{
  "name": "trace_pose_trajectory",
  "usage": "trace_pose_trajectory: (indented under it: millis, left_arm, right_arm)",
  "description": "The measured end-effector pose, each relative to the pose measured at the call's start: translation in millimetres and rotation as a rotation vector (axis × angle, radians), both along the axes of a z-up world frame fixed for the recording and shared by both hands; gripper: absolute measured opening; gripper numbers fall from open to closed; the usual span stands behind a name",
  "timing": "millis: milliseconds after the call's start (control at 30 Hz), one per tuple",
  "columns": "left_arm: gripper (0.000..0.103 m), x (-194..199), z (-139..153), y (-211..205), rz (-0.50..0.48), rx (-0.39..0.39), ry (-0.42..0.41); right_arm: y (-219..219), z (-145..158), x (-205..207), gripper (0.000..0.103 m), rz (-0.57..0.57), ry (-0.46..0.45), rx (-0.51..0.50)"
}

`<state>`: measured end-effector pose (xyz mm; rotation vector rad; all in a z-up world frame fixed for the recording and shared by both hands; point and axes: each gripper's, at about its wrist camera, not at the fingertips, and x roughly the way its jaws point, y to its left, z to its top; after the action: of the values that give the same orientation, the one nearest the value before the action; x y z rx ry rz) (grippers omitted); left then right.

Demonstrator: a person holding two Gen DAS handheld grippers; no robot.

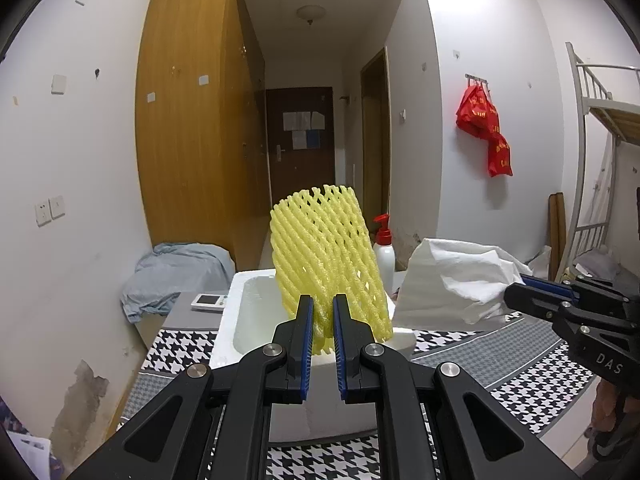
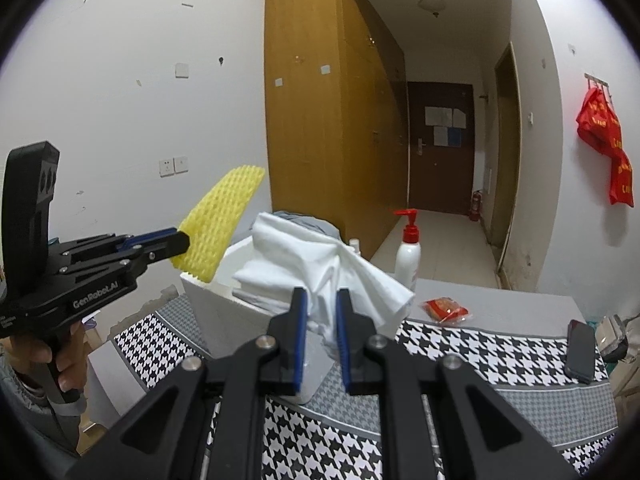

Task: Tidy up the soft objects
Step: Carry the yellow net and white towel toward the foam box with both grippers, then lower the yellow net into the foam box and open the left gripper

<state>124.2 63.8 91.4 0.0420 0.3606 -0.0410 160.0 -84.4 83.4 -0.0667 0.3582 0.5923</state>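
Left wrist view showed the left gripper [image 1: 323, 316] with its blue pads [image 1: 307, 344] pinched narrow on the lower edge of a yellow foam net [image 1: 326, 256], which stood upright above the near rim of a white foam box [image 1: 224, 344]. From the right wrist, the right gripper [image 2: 322, 312] had its fingers closed on a bunched white cloth [image 2: 320, 264] that draped over the right side of the same box, so both soft things hung at the box, touching or nearly touching its rim. Beyond the box stood a white pump bottle with a red top [image 2: 408, 248], directly behind the cloth's far edge. A red snack packet [image 2: 446, 309] lay on the grey strip of the houndstooth table cover [image 2: 480, 356] to the right, and a dark phone [image 2: 580, 350] lay further right, well apart from the box. A white remote [image 1: 209, 302] lay left of the box, near a crumpled grey-blue cloth [image 1: 176, 272]. A hand [image 2: 60, 360] gripped the left gripper's handle at far left.
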Motion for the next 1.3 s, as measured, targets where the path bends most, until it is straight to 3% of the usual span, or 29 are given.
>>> trace_pose_trajectory:
  millis: [833, 900, 967, 1067, 1167, 1300]
  left_arm:
    - [0.012, 74.4, -29.9, 15.8, 0.007, -0.001, 0.125]
    - [0.018, 77.8, -31.0, 16.2, 0.007, -0.002, 0.132]
    - [0.047, 80.6, -30.8, 15.7, 0.009, 0.000, 0.133]
    - [0.076, 76.2, -30.2, 16.3, 0.022, 0.000, 0.099]
    - [0.091, 73.1, -28.6, 16.4, 0.015, -0.007, 0.078]
    - [0.100, 70.3, -26.5, 17.2, 0.000, -0.023, 0.068]
  right_arm:
    - [-8.5, -16.1, 30.5, 0.017, -0.105, 0.057, -0.009]
    - [-9.6, -18.2, 32.0, 0.017, -0.110, 0.063, -0.010]
    - [-11.7, -19.3, 33.2, 0.017, -0.115, 0.068, -0.008]
    - [-12.9, -19.2, 33.6, 0.017, -0.121, 0.070, -0.005]
    - [-15.0, -19.8, 34.2, 0.017, -0.127, 0.073, -0.001]
    - [-15.8, -18.4, 33.1, 0.017, -0.132, 0.072, 0.000]
